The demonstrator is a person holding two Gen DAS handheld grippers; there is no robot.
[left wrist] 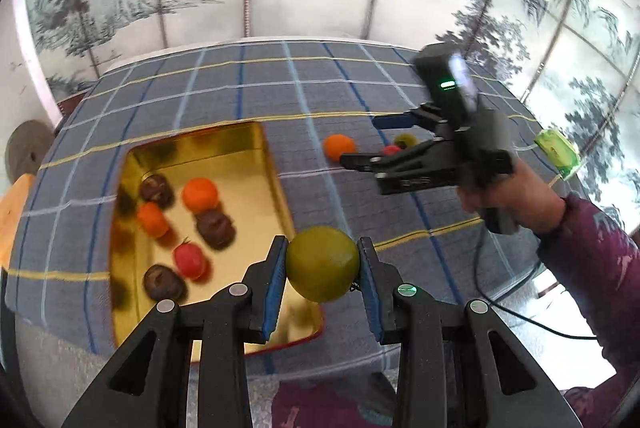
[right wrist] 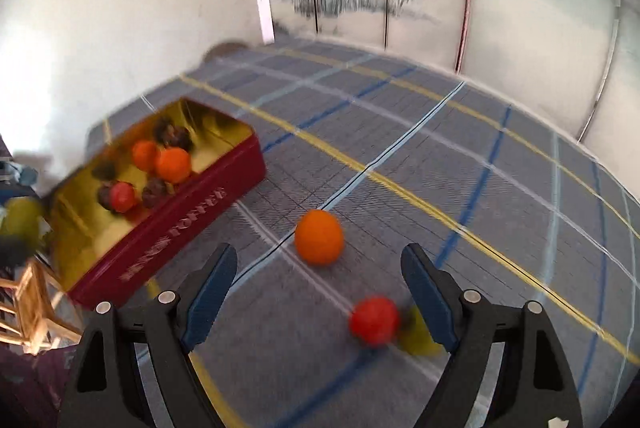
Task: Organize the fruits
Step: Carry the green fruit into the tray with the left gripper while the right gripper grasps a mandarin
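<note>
Left gripper [left wrist: 322, 270] clamped on a green fruit [left wrist: 322, 263], low centre of the left wrist view, held over the tin's near right corner. Gold-lined tin [left wrist: 276, 168] at left centre of the same view, red outside; inside it two orange fruits, one red, three dark brown ones.

Right gripper [right wrist: 320, 292] spread wide and empty, lower half of the right wrist view, above the checked cloth [right wrist: 440, 132]. Loose orange fruit [right wrist: 319, 237] lying between and just beyond the fingers. Red fruit [right wrist: 374, 320] nearer the right finger, a yellow-green one [right wrist: 418, 338] touching it and partly hidden behind that finger.

Risks, as judged:
- Green fruit round and smooth, gripped at its widest; release too near the rim likely to bounce it off onto the cloth.
- Drop onto the packed fruits could knock them about.
- Right fingers closing off-centre on the orange could send it rolling.
- Heavy blur in both views; fast approach worsens aim.
</note>
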